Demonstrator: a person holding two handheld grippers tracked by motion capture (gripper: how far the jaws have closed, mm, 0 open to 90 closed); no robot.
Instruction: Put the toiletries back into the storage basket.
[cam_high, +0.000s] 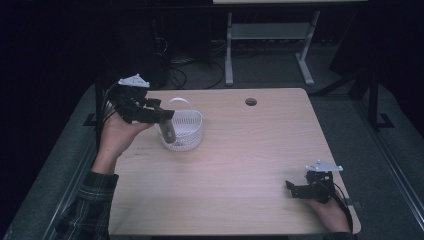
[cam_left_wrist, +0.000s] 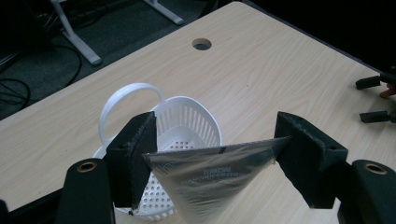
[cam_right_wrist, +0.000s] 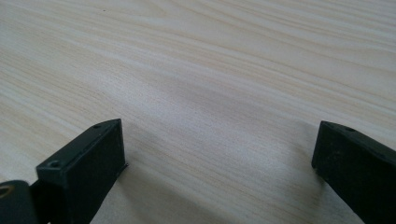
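Observation:
My left gripper (cam_high: 167, 116) (cam_left_wrist: 212, 149) is shut on a silvery foil pouch (cam_left_wrist: 210, 179) (cam_high: 168, 131), pinched by its top edge. The pouch hangs down, tapering below the jaws. It is held just above the near-left rim of a white slotted basket (cam_high: 186, 131) (cam_left_wrist: 187, 121) with a hoop handle, at the table's back left. My right gripper (cam_high: 291, 190) (cam_right_wrist: 219, 154) rests low over the table's front right corner, jaws open with bare wood between them.
The light wooden table (cam_high: 240, 150) has a round cable hole (cam_high: 251, 102) (cam_left_wrist: 201, 44) near its back edge. A desk's white legs (cam_high: 300, 55) and cables lie on the floor beyond. In the left gripper view the right gripper's jaws (cam_left_wrist: 373, 100) show at the far right.

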